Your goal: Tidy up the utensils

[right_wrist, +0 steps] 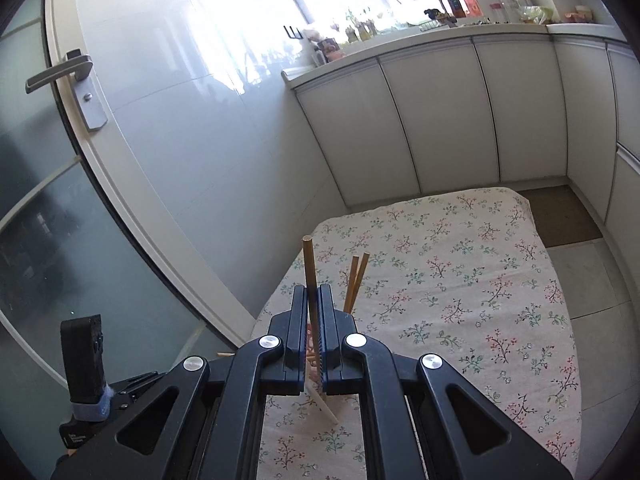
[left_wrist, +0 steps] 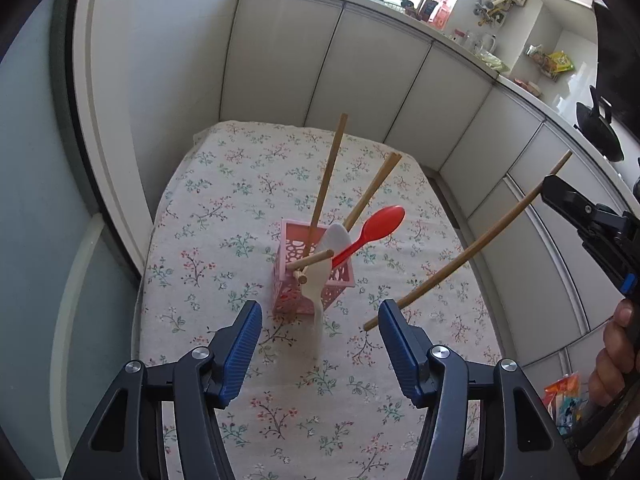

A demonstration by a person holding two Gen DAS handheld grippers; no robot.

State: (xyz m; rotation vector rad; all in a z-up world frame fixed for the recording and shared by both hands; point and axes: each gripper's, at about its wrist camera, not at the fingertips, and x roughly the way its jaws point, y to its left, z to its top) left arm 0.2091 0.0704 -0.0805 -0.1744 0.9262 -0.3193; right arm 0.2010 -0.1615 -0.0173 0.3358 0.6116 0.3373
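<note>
Chopstick of pale round bamboo (right_wrist: 310, 280), thin, stiff and light, is pinched tight in my right gripper (right_wrist: 313, 308) partway along its shaft, hanging above the floral tablecloth (left_wrist: 224, 208) right of the pink perforated plastic holder (left_wrist: 289, 248). It looks smooth, so it could swivel; a mid-shaft hold suits it. My left gripper (left_wrist: 320, 320) stands half open, empty, near the holder.

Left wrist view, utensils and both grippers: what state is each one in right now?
Pink holder: upright on the floral tablecloth.
Red spoon: in holder, leaning right.
White spatula: leaning on the holder, one end on the cloth.
Held chopstick: off the table, clamped.
Right gripper: shut on held chopstick.
Left gripper: open, empty.
</note>
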